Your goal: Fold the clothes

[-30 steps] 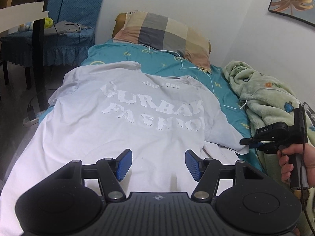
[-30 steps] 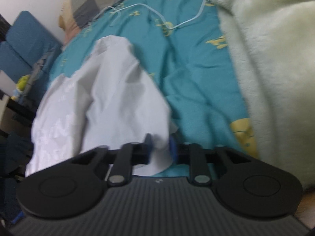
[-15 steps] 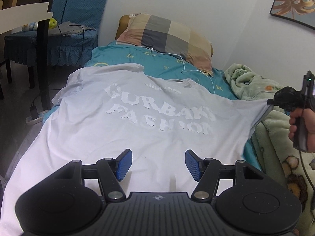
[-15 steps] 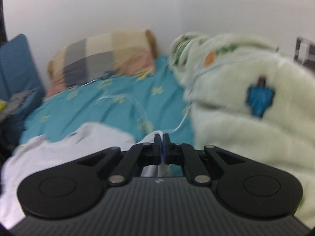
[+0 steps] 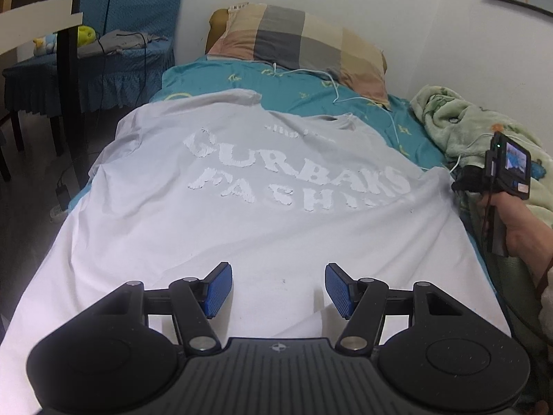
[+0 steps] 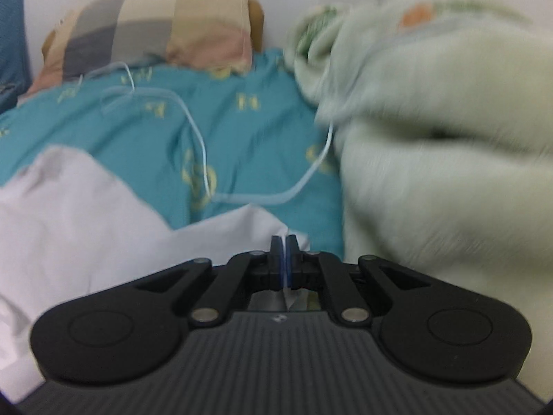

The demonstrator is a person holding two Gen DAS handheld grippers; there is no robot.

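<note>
A white T-shirt (image 5: 242, 214) with raised white lettering lies spread flat on the bed, collar toward the pillow. My left gripper (image 5: 275, 288) hovers open over the shirt's lower part, nothing between its blue pads. My right gripper (image 6: 285, 247) is shut on the edge of the shirt's right sleeve (image 6: 242, 228), a thin fold of white cloth pinched between its pads. In the left wrist view the right gripper (image 5: 461, 181) sits at the shirt's right edge, held by a hand (image 5: 518, 228), with the sleeve drawn out sideways.
A teal bedsheet (image 5: 300, 86) covers the bed, with a checked pillow (image 5: 297, 41) at its head. A green fleece blanket (image 6: 432, 131) is heaped along the right. A white cable (image 6: 204, 159) trails across the sheet. A blue-covered chair (image 5: 86, 69) stands left of the bed.
My right gripper closed on the folded-in right sleeve and pulled it out to the right, so the shirt now lies spread. The left gripper stayed open and shifted slightly.
</note>
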